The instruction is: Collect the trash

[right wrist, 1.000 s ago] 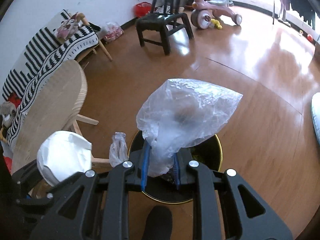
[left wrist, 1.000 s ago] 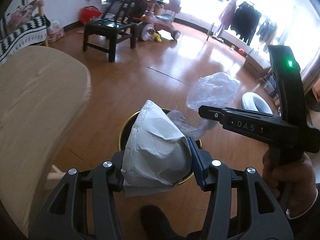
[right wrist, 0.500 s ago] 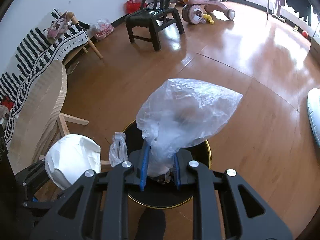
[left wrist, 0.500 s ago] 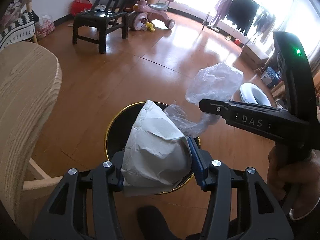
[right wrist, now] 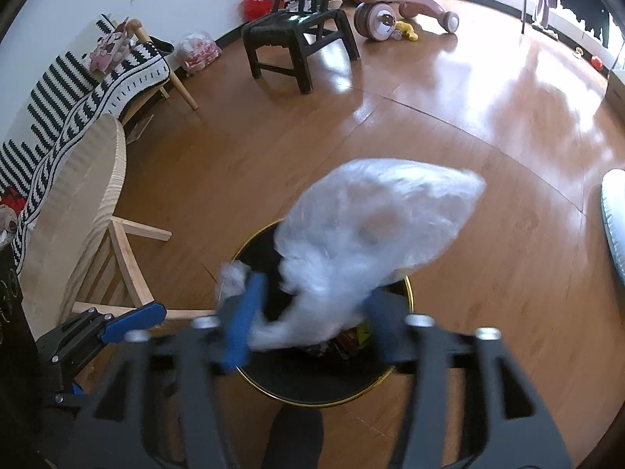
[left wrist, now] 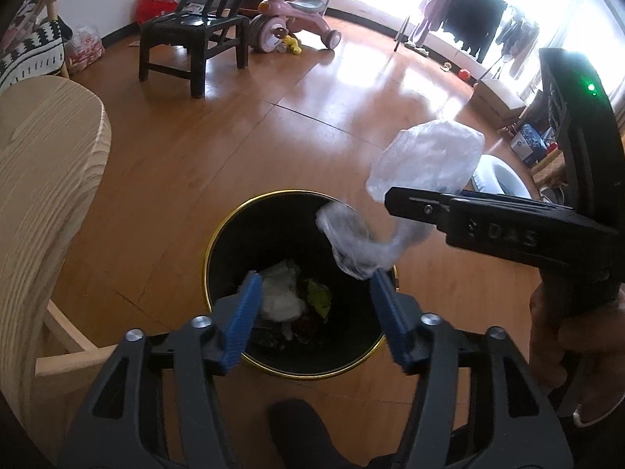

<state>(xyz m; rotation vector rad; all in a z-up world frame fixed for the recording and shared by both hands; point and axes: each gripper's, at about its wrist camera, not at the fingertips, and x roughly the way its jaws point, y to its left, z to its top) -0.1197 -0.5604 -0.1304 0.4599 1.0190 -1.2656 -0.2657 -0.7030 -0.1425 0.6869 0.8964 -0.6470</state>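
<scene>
The left gripper [left wrist: 316,312] is spread wide over the bin [left wrist: 218,242]. The right gripper [right wrist: 308,324] is spread too, a plastic bag [right wrist: 383,219] between its fingers.

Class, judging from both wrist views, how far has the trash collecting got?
Done: white crumpled paper lies inside the black bin, and the left hand-held gripper is open and empty above it. In hand: the clear plastic bag is blurred between the right hand-held gripper's spread fingers, apparently just released. Left: the bag reaching the bin.
</scene>
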